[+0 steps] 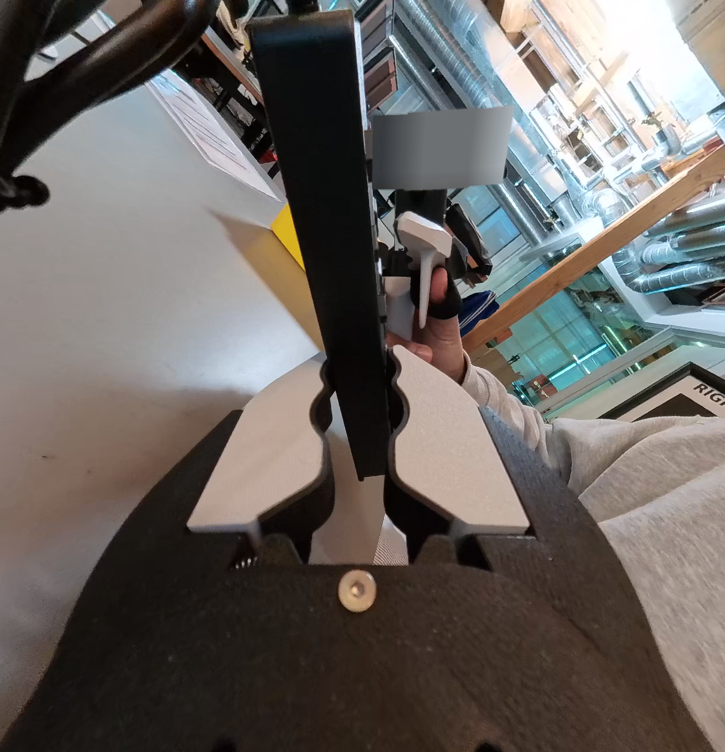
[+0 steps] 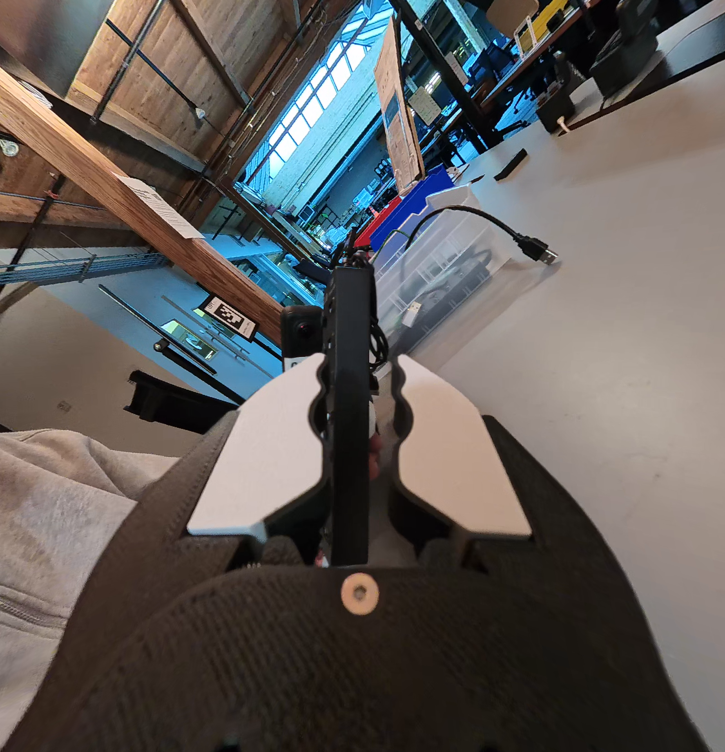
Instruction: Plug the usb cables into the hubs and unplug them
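Observation:
A long black USB hub (image 1: 320, 203) stands on edge between the fingers of my left gripper (image 1: 359, 358), which is shut on it. In the right wrist view the same black hub (image 2: 348, 407) runs deep between the jaws of my right gripper (image 2: 359, 362). Its left finger touches the hub and a gap shows at the right finger. The right gripper's white trigger and the hand on it (image 1: 426, 285) show beyond the hub. A black USB cable's plug (image 2: 540, 252) hangs free over the table out of a clear plastic bin (image 2: 446, 285).
The white table (image 2: 597, 366) spreads to the right. A small black block (image 2: 511, 165) lies far off on it, and blue and red bins (image 2: 414, 195) stand behind the clear one. Thick black cables (image 1: 108, 61), a paper sheet (image 1: 214, 138) and a yellow block (image 1: 287, 232) lie left of the hub. One gripper's finger ends stand about 7 cm off the other's.

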{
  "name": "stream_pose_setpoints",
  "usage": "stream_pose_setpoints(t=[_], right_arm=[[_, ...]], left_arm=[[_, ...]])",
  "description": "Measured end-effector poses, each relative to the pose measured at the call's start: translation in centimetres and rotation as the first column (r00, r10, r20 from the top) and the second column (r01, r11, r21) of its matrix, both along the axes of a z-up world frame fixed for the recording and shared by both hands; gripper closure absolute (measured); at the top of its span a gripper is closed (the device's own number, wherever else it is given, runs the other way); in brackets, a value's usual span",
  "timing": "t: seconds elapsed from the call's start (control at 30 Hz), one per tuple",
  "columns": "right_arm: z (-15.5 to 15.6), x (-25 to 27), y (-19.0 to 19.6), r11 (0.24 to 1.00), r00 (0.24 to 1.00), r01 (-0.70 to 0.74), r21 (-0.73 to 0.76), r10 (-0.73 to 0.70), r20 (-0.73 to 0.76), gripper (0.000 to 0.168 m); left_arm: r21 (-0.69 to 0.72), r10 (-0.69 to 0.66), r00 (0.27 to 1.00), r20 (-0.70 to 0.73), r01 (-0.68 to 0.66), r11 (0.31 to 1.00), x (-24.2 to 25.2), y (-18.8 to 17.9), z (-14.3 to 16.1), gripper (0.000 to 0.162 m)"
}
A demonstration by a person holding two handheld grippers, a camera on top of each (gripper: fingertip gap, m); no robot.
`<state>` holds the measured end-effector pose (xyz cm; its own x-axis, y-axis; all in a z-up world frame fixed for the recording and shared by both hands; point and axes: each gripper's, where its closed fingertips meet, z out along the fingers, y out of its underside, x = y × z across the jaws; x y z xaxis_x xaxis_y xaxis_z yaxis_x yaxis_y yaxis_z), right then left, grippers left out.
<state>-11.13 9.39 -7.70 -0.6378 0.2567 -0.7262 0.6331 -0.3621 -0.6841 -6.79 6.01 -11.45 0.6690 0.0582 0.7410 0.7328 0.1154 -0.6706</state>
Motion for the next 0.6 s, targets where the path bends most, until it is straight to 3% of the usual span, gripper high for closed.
stream_pose_setpoints(t=[0.6], right_arm=[[1.0, -1.8, 0.5, 0.998, 0.997, 0.069, 0.013, -0.069, -0.047, 0.142]], left_arm=[[0.0, -0.006, 1.0, -0.006, 0.006, 1.0, 1.4, -1.1, 0.2, 0.136]])
